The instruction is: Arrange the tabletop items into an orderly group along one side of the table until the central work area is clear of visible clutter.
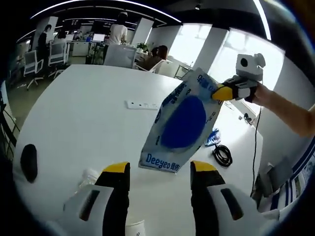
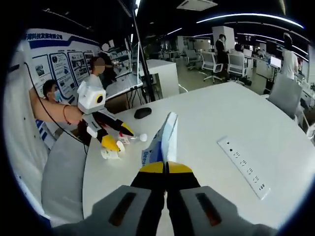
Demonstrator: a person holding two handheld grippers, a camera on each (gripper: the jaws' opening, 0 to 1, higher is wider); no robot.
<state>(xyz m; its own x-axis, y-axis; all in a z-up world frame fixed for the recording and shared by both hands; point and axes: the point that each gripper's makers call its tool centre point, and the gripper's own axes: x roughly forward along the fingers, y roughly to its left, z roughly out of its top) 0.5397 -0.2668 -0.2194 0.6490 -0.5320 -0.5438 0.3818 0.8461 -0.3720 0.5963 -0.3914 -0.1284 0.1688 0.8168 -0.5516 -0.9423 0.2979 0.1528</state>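
The blue-and-white tissue pack (image 1: pixel 183 129) is pinched at its top by the right gripper (image 2: pixel 166 168); the left gripper (image 1: pixel 160 169), fingers spread and empty, is held just below the pack, above the worktop (image 1: pixel 83 118).

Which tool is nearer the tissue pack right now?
Right. The right tool is clamped on the tissue pack at its upper corner; the left tool sits open just below its bottom edge.

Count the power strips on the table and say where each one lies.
1. The white power strip lies flat on the white table, beyond the tissue pack that the right gripper holds up. Others may be hidden behind the pack.
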